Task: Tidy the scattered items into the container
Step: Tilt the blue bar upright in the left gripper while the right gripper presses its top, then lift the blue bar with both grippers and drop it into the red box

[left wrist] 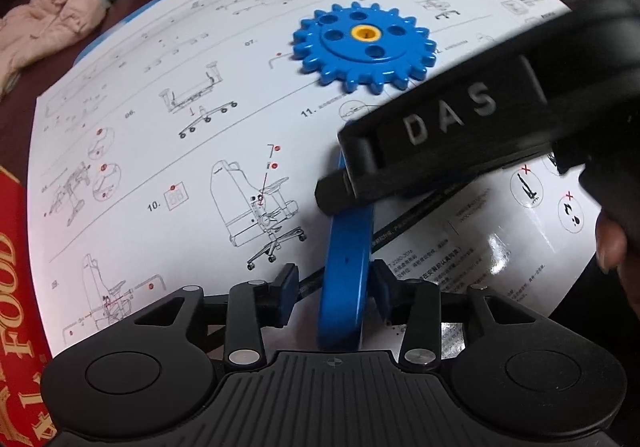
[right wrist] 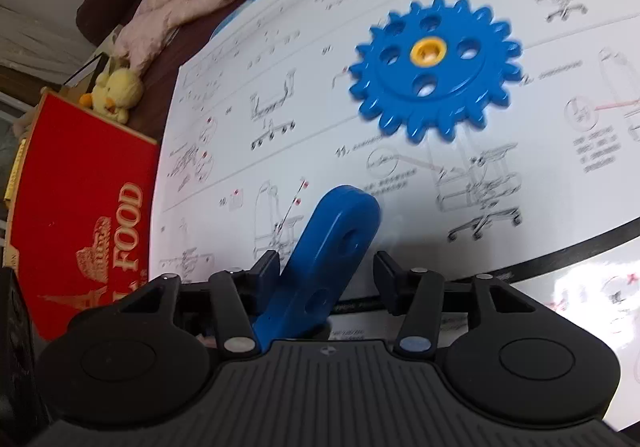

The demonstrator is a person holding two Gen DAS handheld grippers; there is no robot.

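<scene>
One blue plastic toothed gear wheel [left wrist: 365,47] with a yellow hub is lying there. One flat blue plastic bar [right wrist: 320,275] with round holes, one white printed instruction sheet [left wrist: 168,151] and one red printed box [right wrist: 84,215] are showing.

Blue gear [left wrist: 365,47] with yellow hub lies flat; blue holed bar [left wrist: 347,267] stands on edge nearby

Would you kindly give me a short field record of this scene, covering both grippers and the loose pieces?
left gripper: jaws open, a blue bar standing on edge between them
right gripper: jaws open, a blue bar leaning between them; same bar or another, cannot tell
blue gear: flat on the instruction sheet, yellow hub, untouched
red box: beside the sheet's left edge
pink cloth: beyond the sheet
</scene>
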